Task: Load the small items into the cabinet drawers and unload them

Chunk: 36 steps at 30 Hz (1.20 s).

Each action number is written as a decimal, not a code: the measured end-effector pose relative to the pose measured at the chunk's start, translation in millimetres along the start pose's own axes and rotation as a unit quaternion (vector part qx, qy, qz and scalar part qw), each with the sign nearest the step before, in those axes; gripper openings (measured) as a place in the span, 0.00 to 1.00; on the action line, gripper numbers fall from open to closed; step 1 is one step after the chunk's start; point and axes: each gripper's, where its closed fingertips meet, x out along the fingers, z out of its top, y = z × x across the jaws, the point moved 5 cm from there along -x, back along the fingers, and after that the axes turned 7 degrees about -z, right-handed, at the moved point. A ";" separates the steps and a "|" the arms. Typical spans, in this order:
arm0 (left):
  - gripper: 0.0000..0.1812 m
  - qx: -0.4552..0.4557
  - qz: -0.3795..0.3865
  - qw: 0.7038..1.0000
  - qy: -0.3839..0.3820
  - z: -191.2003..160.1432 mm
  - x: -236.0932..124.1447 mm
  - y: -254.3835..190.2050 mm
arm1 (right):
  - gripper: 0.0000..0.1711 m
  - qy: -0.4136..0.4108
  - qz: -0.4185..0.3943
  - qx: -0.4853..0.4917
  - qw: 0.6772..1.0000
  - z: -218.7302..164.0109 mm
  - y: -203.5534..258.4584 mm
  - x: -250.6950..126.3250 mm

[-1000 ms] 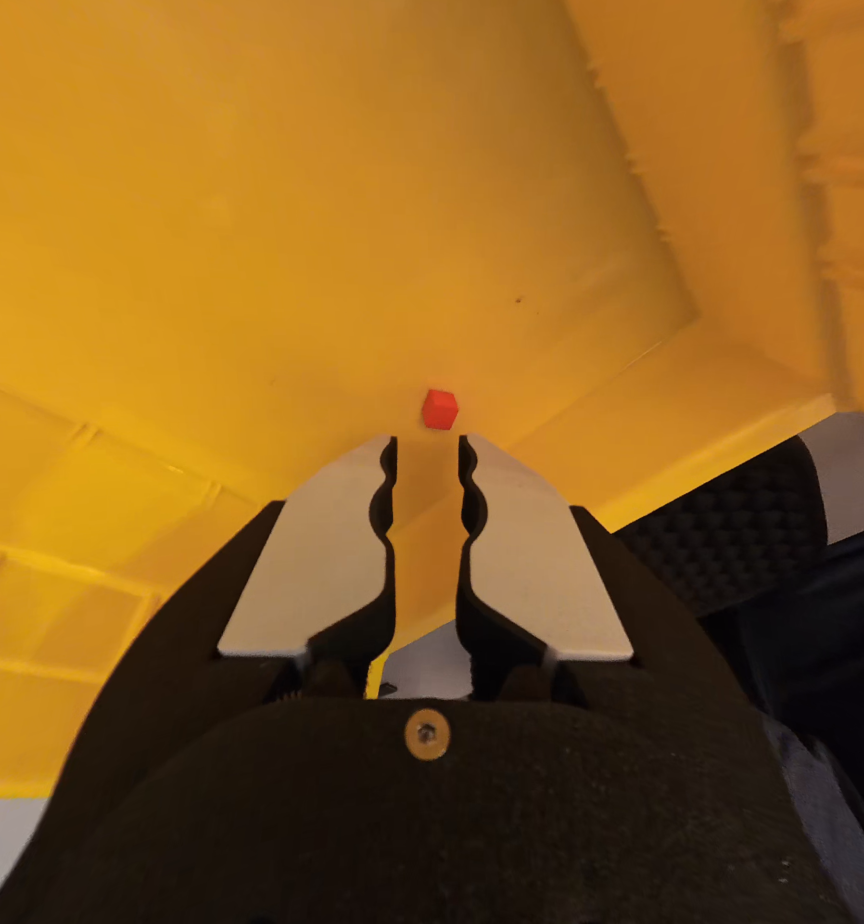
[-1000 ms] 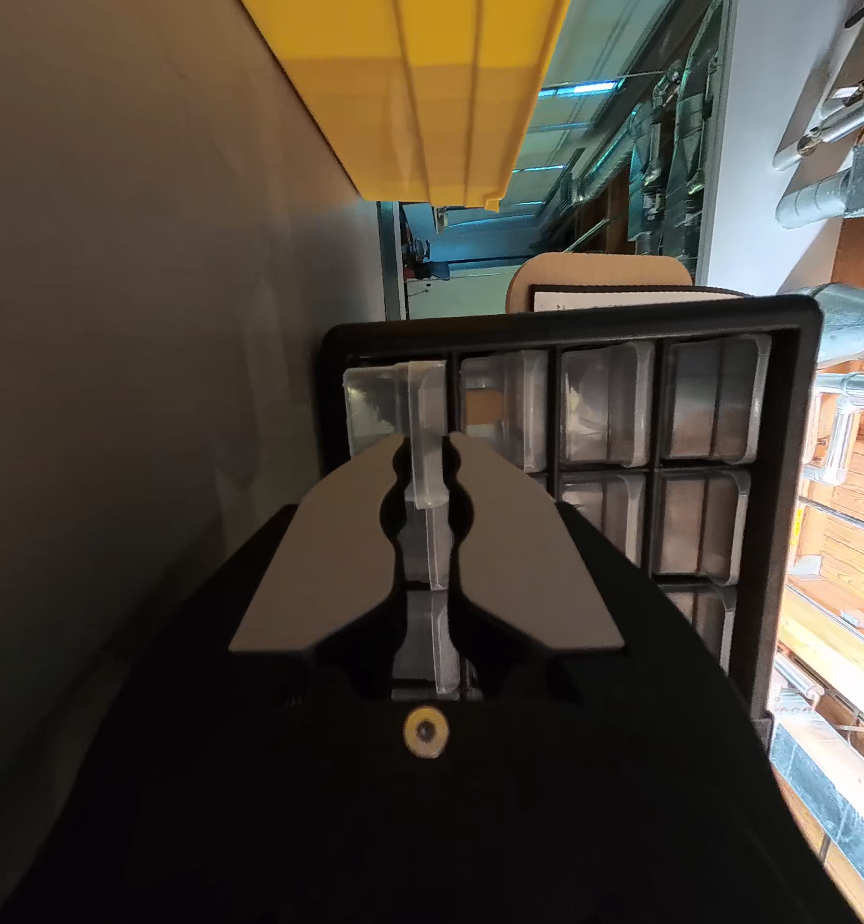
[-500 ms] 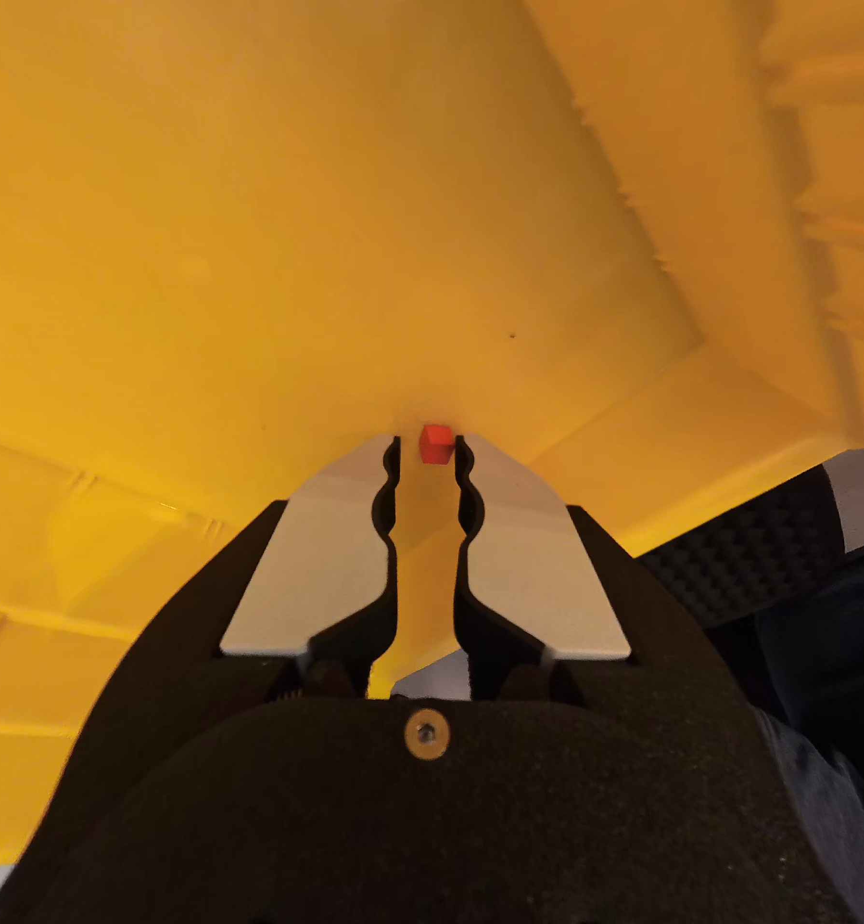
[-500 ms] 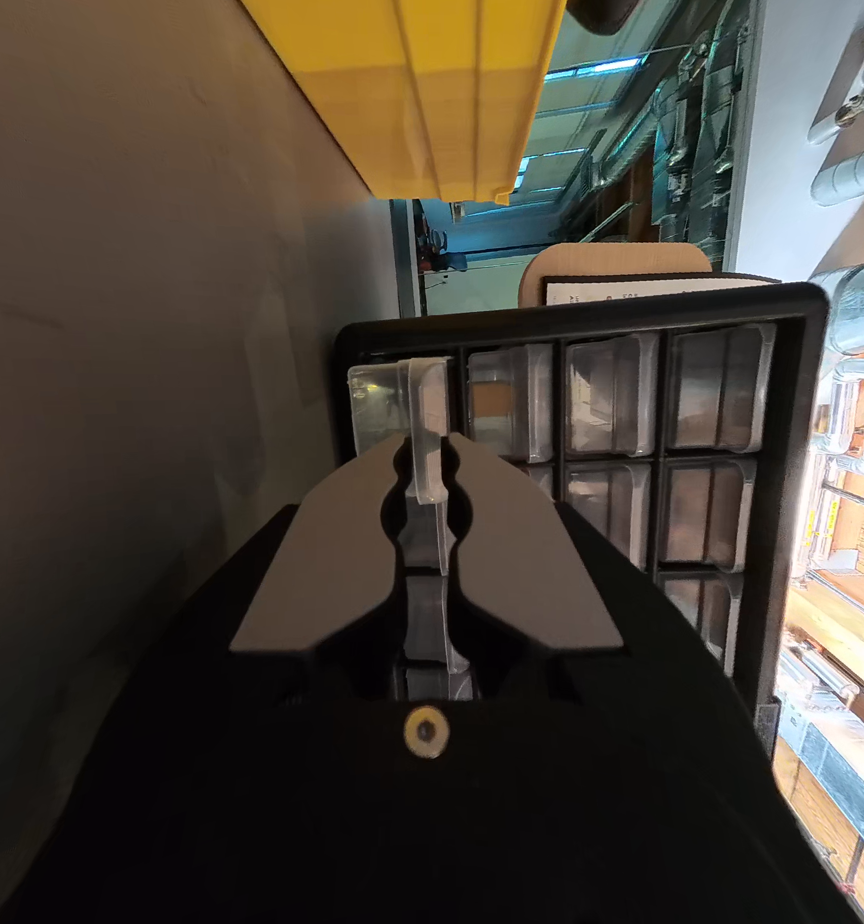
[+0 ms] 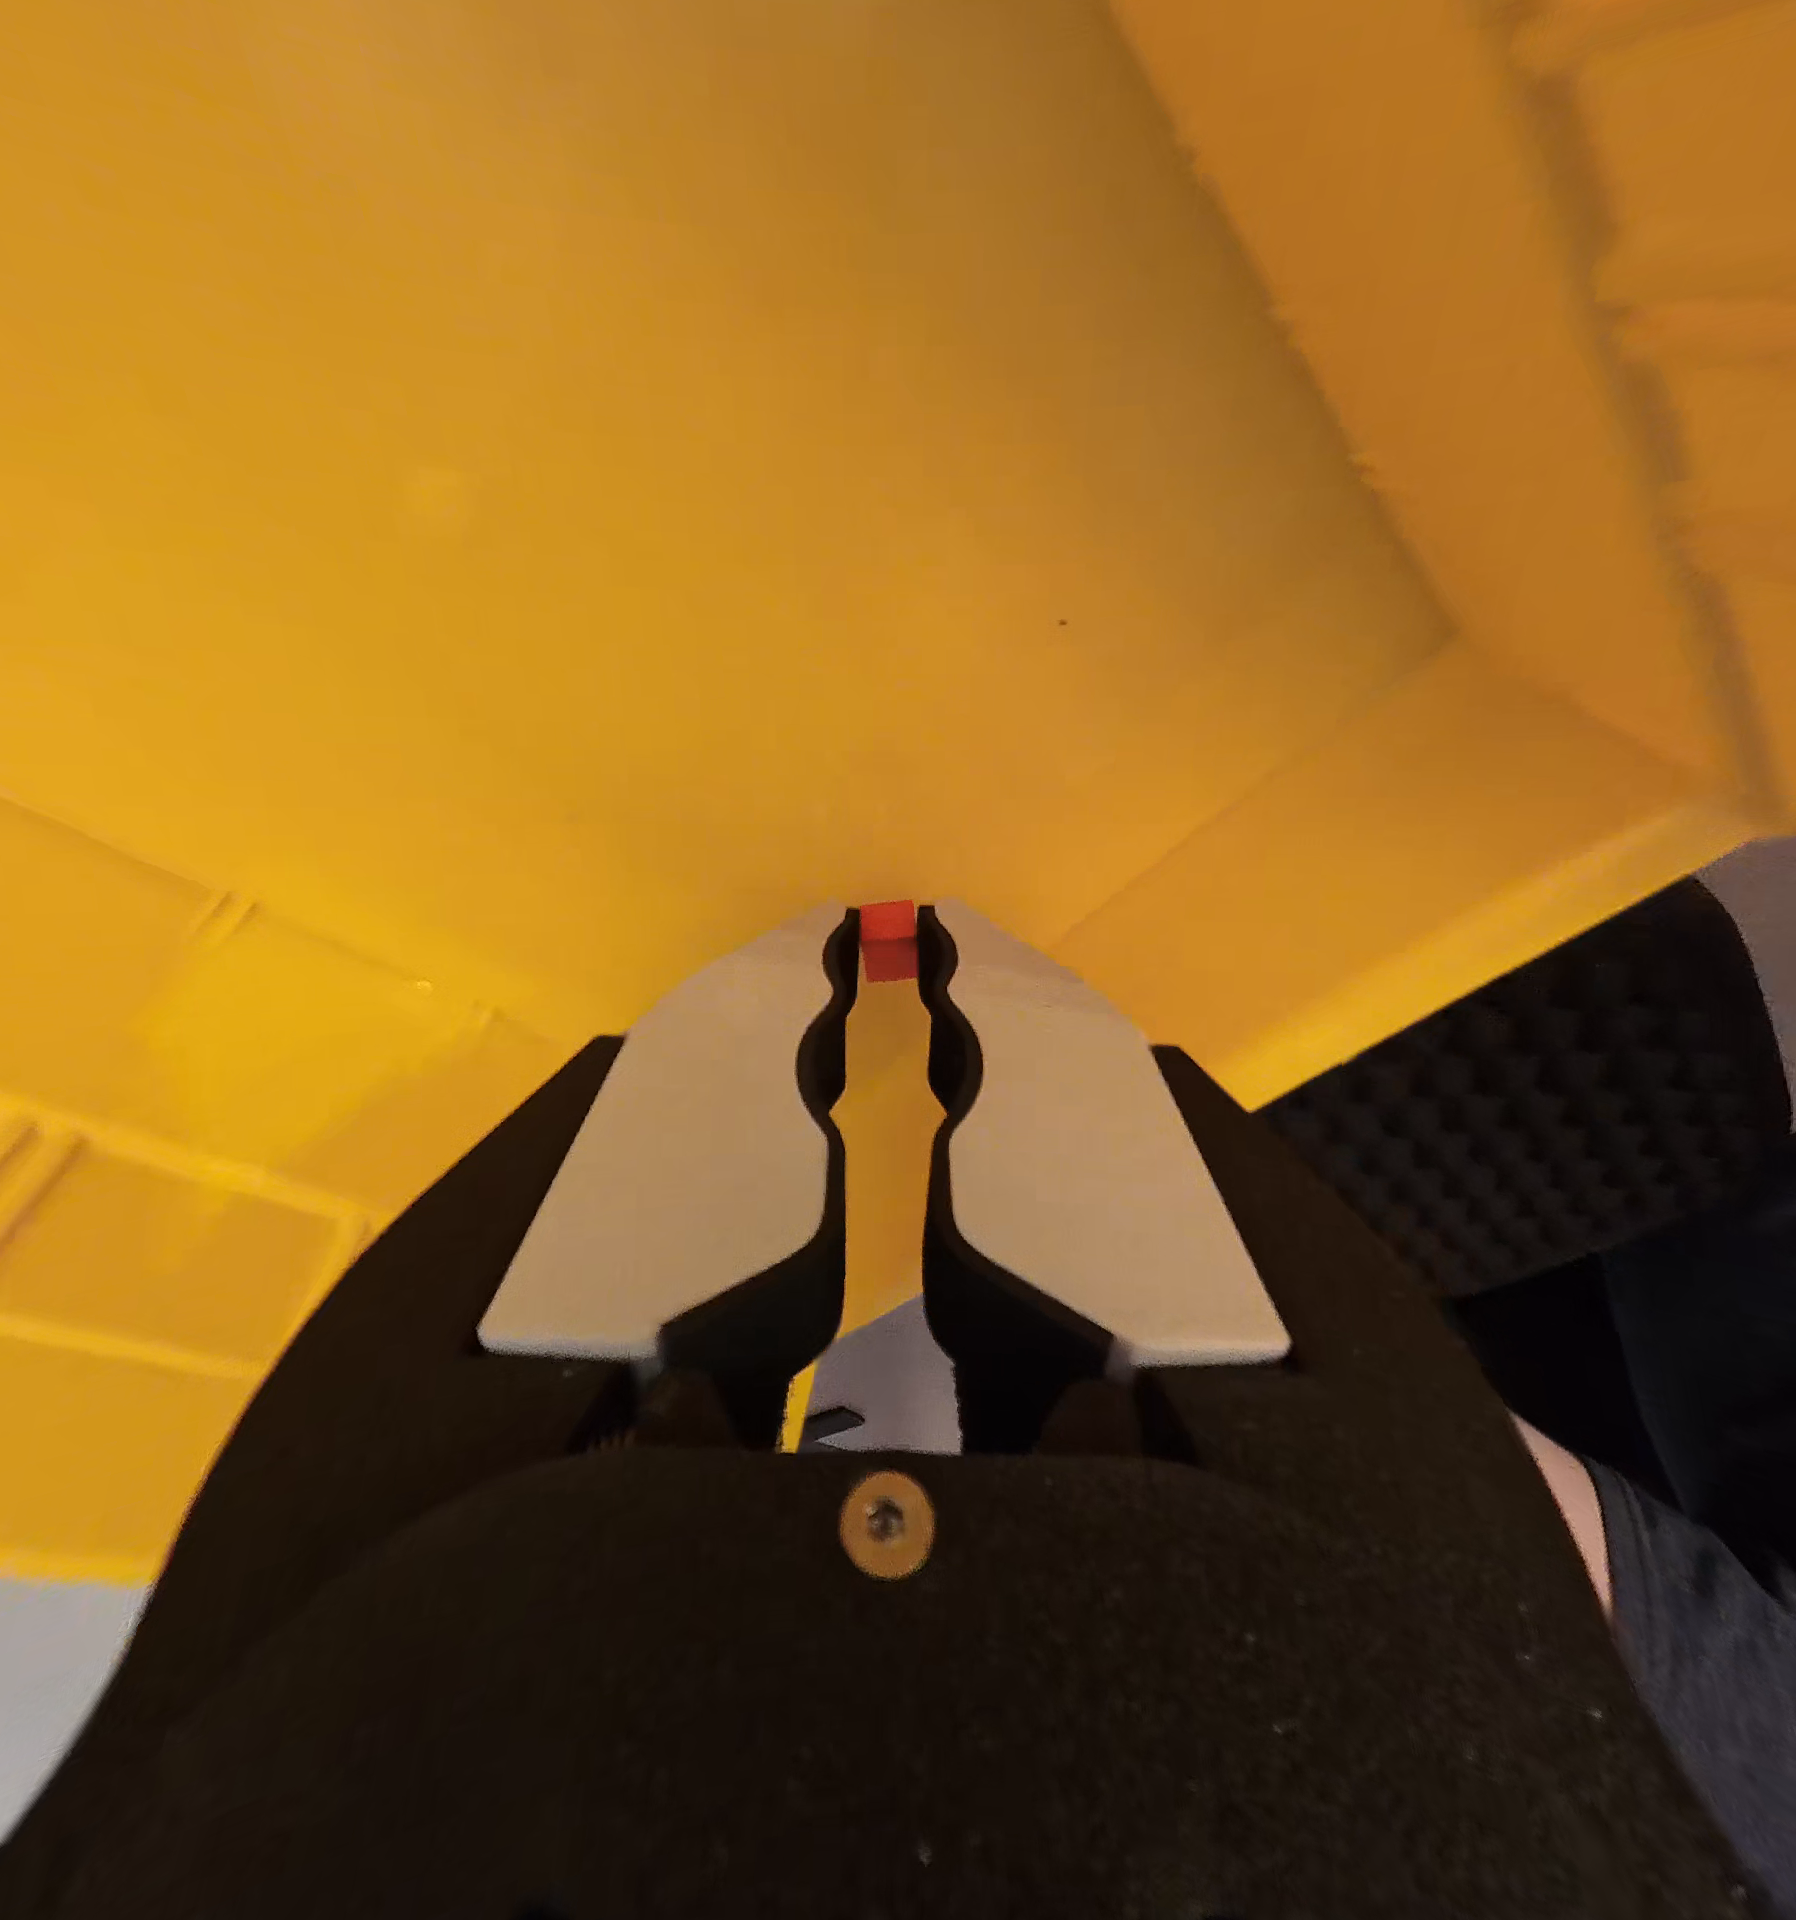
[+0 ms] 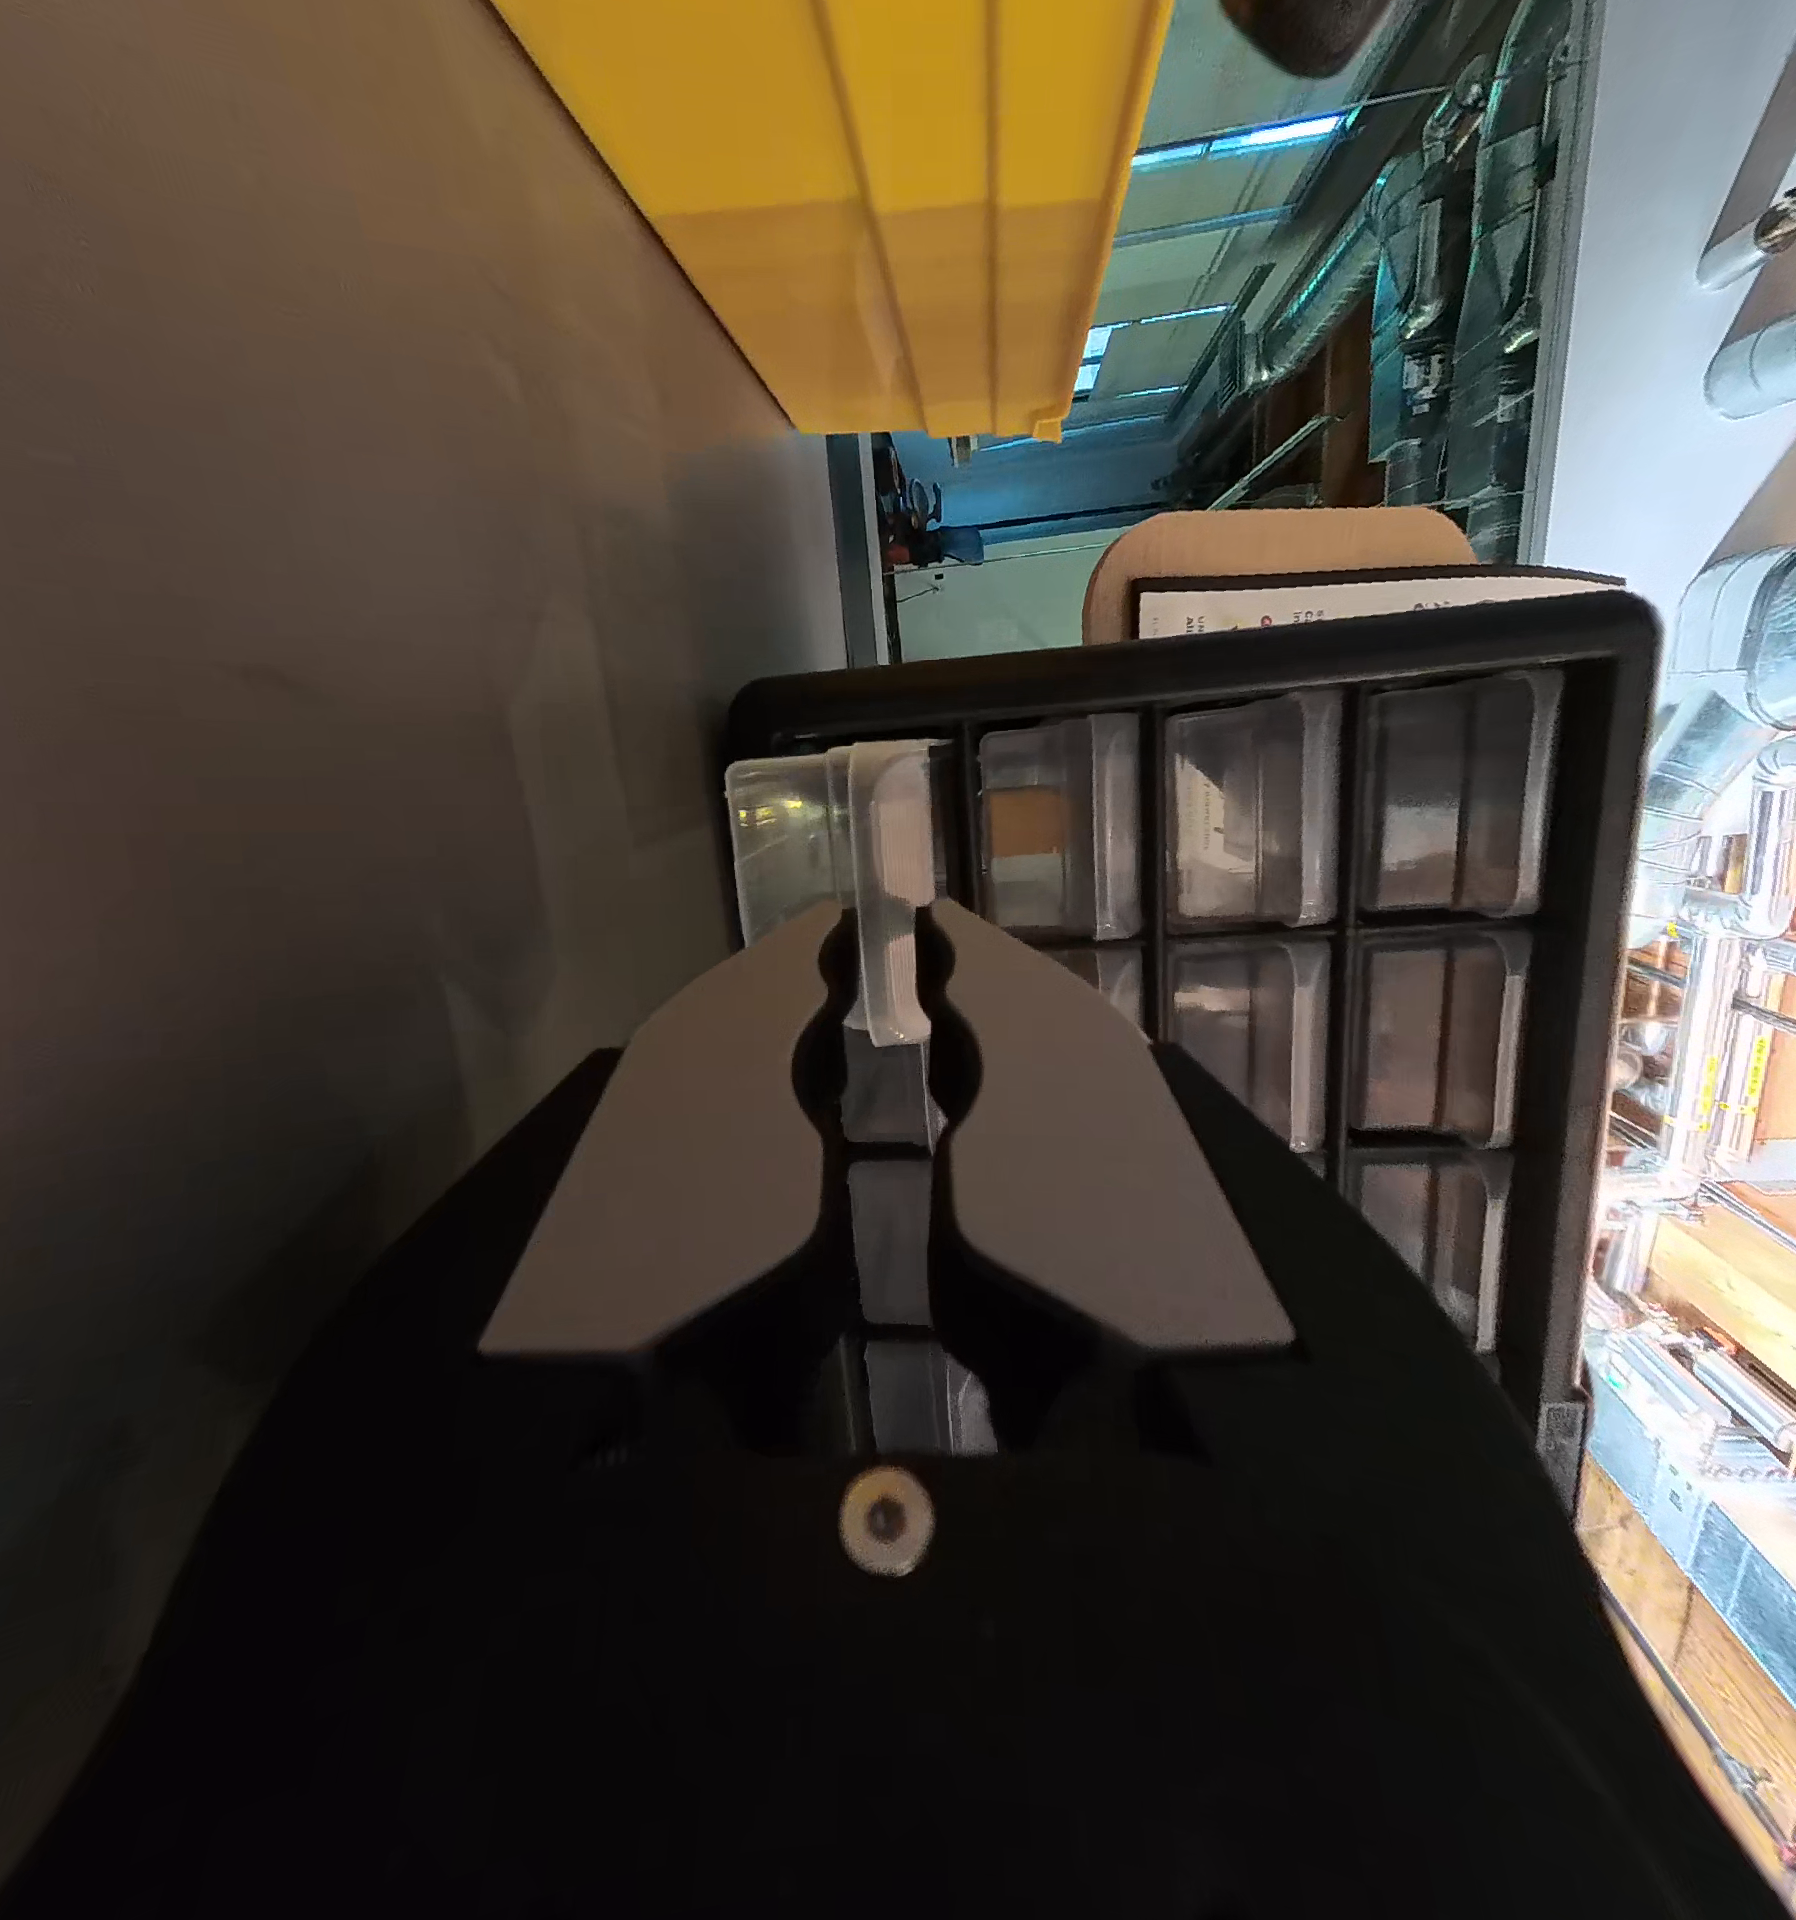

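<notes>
The red cube [image 5: 888, 940] sits on the floor of the yellow bin [image 5: 665, 468], between the tips of the left gripper [image 5: 889, 925], whose jaws pinch its flat sides. It looks tiny, light and rigid, apt to slip out. Only the right wrist view shows the cabinet [image 6: 1611, 935]: the right gripper [image 6: 889, 920] clamps the handle [image 6: 889, 894] of a clear drawer [image 6: 780, 842] that is pulled partway out.

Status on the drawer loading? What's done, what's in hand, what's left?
Done: one clear drawer is pulled partway out of the black cabinet, its handle pinched by the right gripper. In hand: the left gripper has a small red cube between its fingertips on the floor of the yellow bin; contact cannot be confirmed. Left: lifting the cube, dropping it in the drawer, closing it. The other drawers are shut.
</notes>
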 end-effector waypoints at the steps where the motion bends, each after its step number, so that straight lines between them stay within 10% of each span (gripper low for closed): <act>1: 0.06 0.000 0.006 1.000 -0.008 -0.9 -4.5 -1.4 | 0.06 -0.001 0.001 0.002 1.000 0.7 0.0 -1.9; 16: 0.06 0.165 0.053 0.945 -0.278 47.0 -85.0 -134.2 | 0.05 -0.002 0.007 0.017 1.000 1.9 0.1 -11.8; 25: 0.06 0.190 0.033 0.931 -0.309 113.0 -70.1 -182.5 | 0.08 -0.007 -0.018 -0.007 1.000 1.7 2.7 -2.6; 36: 0.06 0.198 0.140 0.958 -0.153 160.3 -22.2 -156.7 | 0.07 -0.018 0.004 0.010 1.000 8.2 -1.7 -15.9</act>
